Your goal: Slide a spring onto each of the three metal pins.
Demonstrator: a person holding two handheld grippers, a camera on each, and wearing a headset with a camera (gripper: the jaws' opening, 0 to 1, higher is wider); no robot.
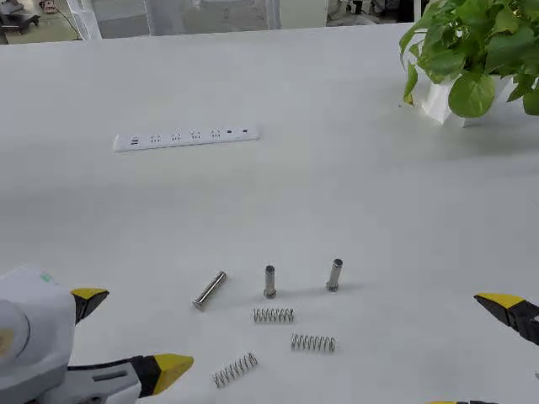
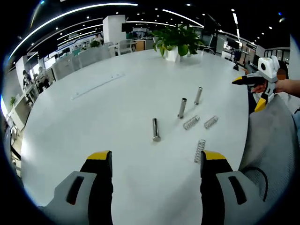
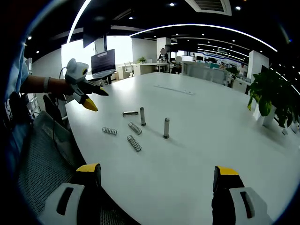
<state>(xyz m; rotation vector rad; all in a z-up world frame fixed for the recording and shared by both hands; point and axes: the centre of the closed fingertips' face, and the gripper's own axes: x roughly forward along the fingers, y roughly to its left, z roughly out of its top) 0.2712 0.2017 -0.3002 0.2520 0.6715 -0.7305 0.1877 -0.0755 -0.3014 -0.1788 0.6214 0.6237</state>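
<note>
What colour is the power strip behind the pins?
White; the power strip shows best in the head view.

White power strip and potted plant on table

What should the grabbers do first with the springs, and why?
Probably lower the open left gripper onto the nearest spring and pinch it. All three springs lie loose on the table, the pins are bare, and that spring lies closest to those jaws.
</note>
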